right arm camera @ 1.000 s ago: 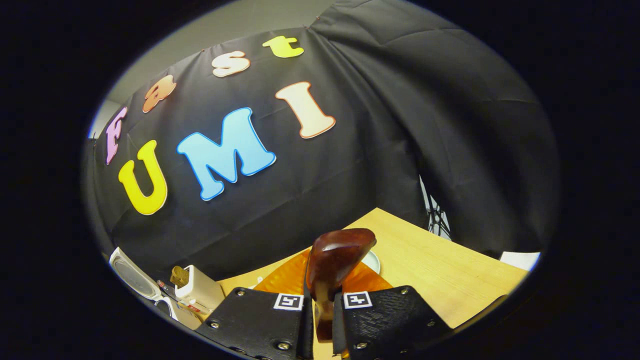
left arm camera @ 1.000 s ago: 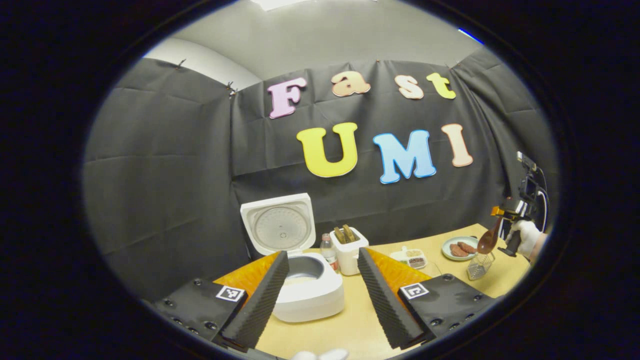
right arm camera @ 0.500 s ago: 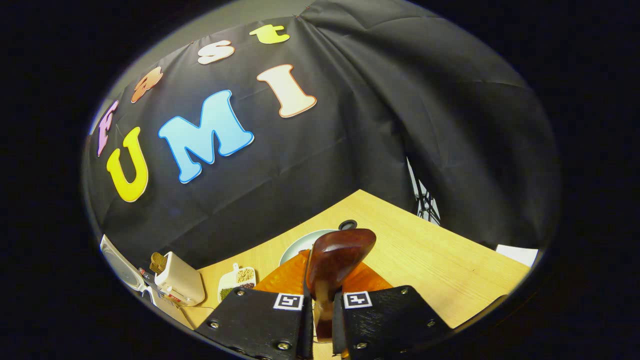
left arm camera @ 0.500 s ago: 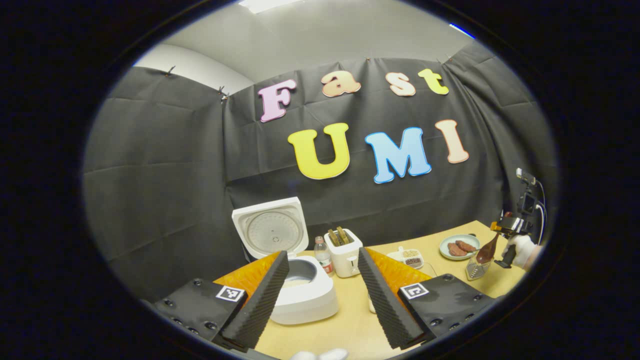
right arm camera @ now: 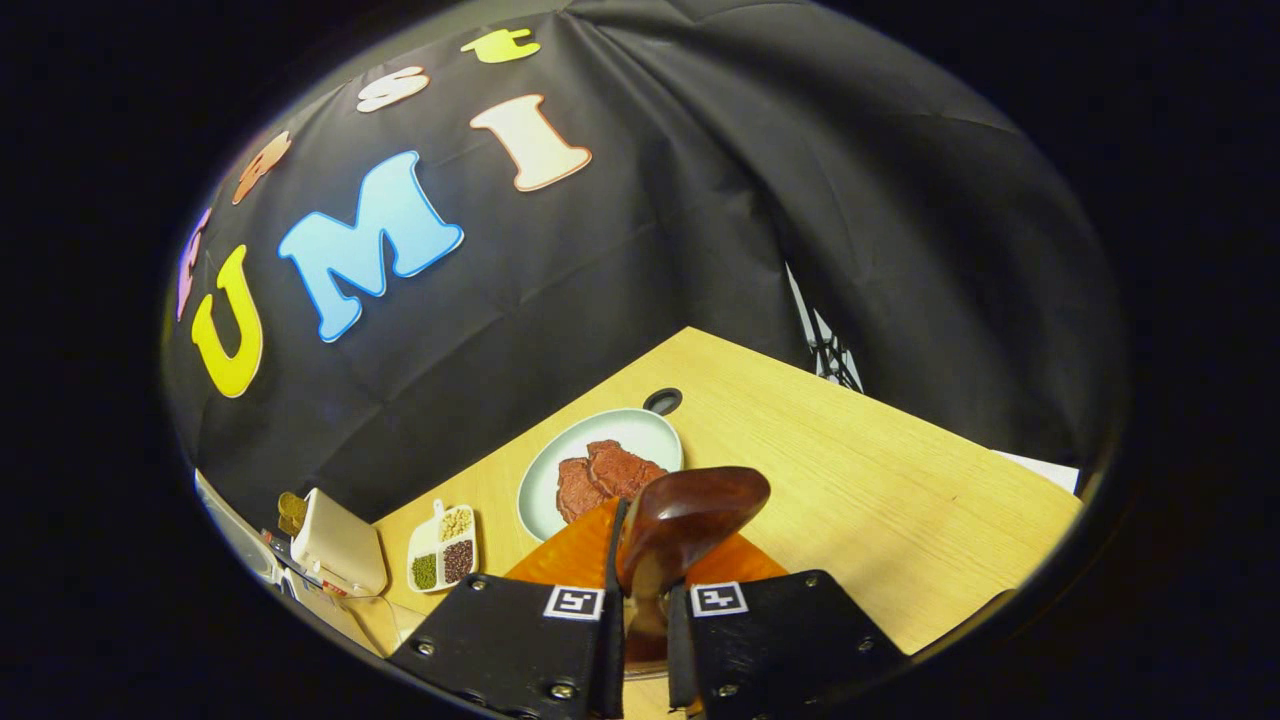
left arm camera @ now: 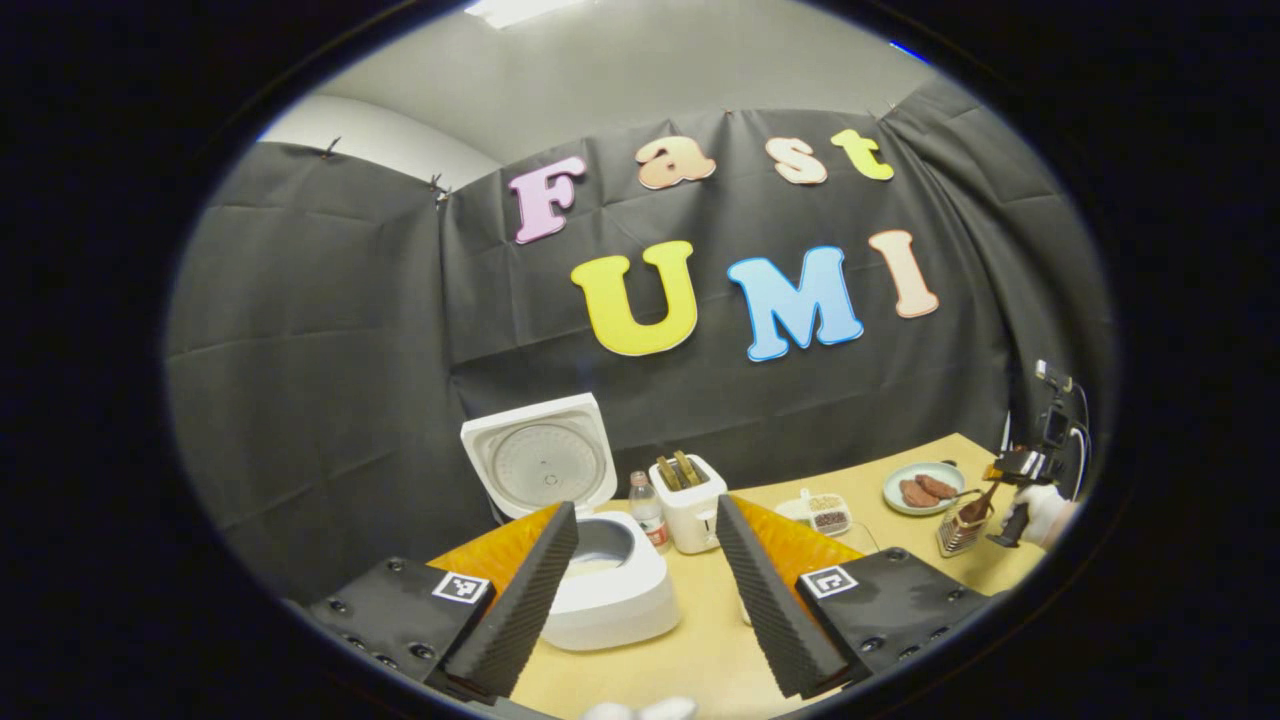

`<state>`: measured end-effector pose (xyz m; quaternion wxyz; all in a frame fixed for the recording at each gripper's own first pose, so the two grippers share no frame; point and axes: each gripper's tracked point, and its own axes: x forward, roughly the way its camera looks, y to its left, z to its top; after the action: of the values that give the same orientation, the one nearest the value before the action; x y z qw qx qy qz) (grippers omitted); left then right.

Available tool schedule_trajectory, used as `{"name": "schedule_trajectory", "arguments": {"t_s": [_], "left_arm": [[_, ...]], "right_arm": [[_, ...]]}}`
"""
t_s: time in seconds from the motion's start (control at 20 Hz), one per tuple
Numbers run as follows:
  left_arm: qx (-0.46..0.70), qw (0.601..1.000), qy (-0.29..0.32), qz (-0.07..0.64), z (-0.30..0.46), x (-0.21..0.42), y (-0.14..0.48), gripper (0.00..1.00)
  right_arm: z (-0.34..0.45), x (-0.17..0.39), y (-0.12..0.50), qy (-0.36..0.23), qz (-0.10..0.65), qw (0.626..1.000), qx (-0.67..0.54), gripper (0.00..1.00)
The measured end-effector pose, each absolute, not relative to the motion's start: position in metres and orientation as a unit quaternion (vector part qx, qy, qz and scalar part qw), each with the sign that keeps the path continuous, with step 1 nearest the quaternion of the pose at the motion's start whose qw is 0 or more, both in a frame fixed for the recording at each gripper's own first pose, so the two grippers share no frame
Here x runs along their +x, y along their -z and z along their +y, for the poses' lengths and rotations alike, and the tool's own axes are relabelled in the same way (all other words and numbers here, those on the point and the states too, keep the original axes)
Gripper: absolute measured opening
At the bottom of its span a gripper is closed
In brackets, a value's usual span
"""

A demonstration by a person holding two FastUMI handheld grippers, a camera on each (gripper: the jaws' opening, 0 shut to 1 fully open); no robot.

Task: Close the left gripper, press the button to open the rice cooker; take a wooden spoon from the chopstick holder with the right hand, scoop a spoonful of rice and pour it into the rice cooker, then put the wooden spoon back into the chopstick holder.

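The white rice cooker [left arm camera: 610,590] stands open with its lid [left arm camera: 540,460] upright, partly behind my left finger. My left gripper [left arm camera: 650,600] is open and empty, above the table in front of the cooker. Far right, my right gripper [left arm camera: 1020,470], held by a gloved hand, is shut on the dark wooden spoon [left arm camera: 975,505]. The spoon's bowl points down at the rim of the wire chopstick holder [left arm camera: 958,535]. In the right gripper view the spoon bowl [right arm camera: 690,515] sticks out ahead of the right gripper [right arm camera: 645,630], whose fingers clamp the handle.
A white toaster [left arm camera: 690,490] and a small bottle [left arm camera: 648,505] stand behind the cooker. A divided dish of grains [left arm camera: 822,515] and a plate with meat [left arm camera: 922,488] lie toward the right. The plate [right arm camera: 640,430] lies just beyond the spoon, near a cable hole [right arm camera: 663,401].
My right gripper has come down with the spoon, from well above the wire holder to its rim, and has tilted toward the table. The left gripper has drawn back a little and stays open.
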<state>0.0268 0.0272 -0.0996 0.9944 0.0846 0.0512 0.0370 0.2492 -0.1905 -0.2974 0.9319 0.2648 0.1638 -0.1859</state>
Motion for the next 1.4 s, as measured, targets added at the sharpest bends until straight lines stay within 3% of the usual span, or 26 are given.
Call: {"name": "schedule_trajectory", "arguments": {"t_s": [0.05,0.15,0.3,0.55,0.7,0.9,1.15,1.3,1.35,1.4], "left_arm": [[0.083,0.994,-0.038,0.053,0.028,0.028,0.100,0.97],[0.079,0.995,-0.040,0.054,0.032,0.032,0.100,0.94],[0.079,0.994,-0.047,0.051,0.044,0.038,0.096,0.97],[0.069,0.995,-0.061,0.036,0.070,0.060,0.086,0.94],[0.057,0.996,-0.070,0.018,0.091,0.080,0.068,1.00],[0.021,0.996,-0.089,0.011,0.125,0.118,0.048,1.00],[-0.017,0.993,-0.117,-0.003,0.171,0.167,0.011,1.00],[-0.013,0.991,-0.130,-0.026,0.194,0.196,-0.024,0.94],[-0.010,0.990,-0.135,-0.037,0.201,0.208,-0.036,0.99],[-0.008,0.990,-0.137,-0.043,0.208,0.220,-0.049,0.99]], "right_arm": [[-0.194,0.245,0.299,0.192,0.170,0.932,0.256,0.19],[-0.203,0.235,0.296,0.206,0.167,0.937,0.228,0.37],[-0.214,0.217,0.268,0.224,0.145,0.947,0.177,0.98],[-0.185,0.179,0.164,0.189,0.065,0.977,0.077,0.97],[-0.139,0.156,0.102,0.141,0.020,0.989,0.034,0.96],[-0.065,0.117,0.041,0.069,-0.028,0.997,-0.005,0.97],[0.010,0.064,0.022,-0.002,-0.032,0.999,-0.026,0.98],[0.035,0.038,0.022,-0.020,-0.023,0.999,-0.032,0.95],[0.046,0.032,0.025,-0.031,-0.016,0.999,-0.032,0.95],[0.053,0.027,0.029,-0.037,-0.007,0.999,-0.031,0.95]]}}
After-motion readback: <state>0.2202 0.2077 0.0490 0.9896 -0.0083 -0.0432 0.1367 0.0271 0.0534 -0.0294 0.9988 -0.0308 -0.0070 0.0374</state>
